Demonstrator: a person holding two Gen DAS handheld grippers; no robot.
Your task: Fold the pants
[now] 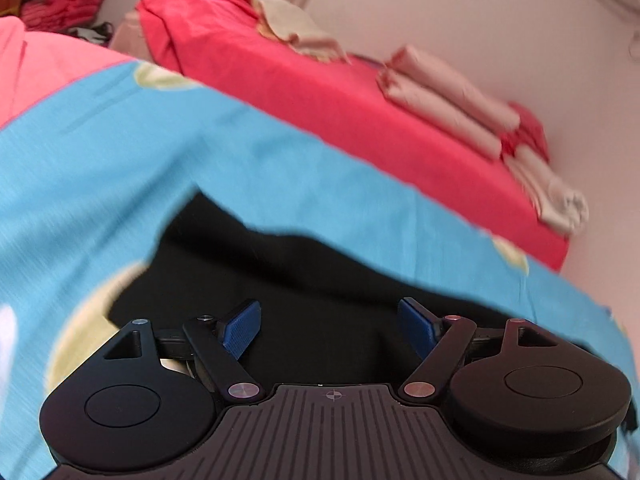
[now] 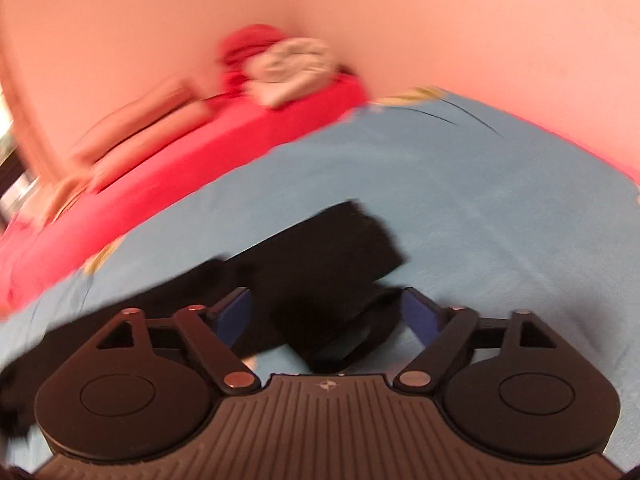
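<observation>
Black pants [image 1: 280, 272] lie on a light blue sheet [image 1: 100, 168]. My left gripper [image 1: 330, 330] is open just above the black cloth, its blue pads [image 1: 240, 330] apart and empty. In the right wrist view the pants [image 2: 320, 264] lie crumpled, with one narrow end stretching away and a strip running off to the lower left. My right gripper [image 2: 326, 316] is open, with its blue pads [image 2: 420, 314] on either side of a bunched part of the pants. The view is blurred by motion.
A red sheet [image 1: 304, 92] covers the bed beyond the blue sheet. Folded beige cloths [image 1: 444, 100] and a pale bundle [image 1: 556, 200] lie along the wall. A pink wall [image 2: 360, 8] stands behind. A red cloth pile [image 1: 68, 0] is far left.
</observation>
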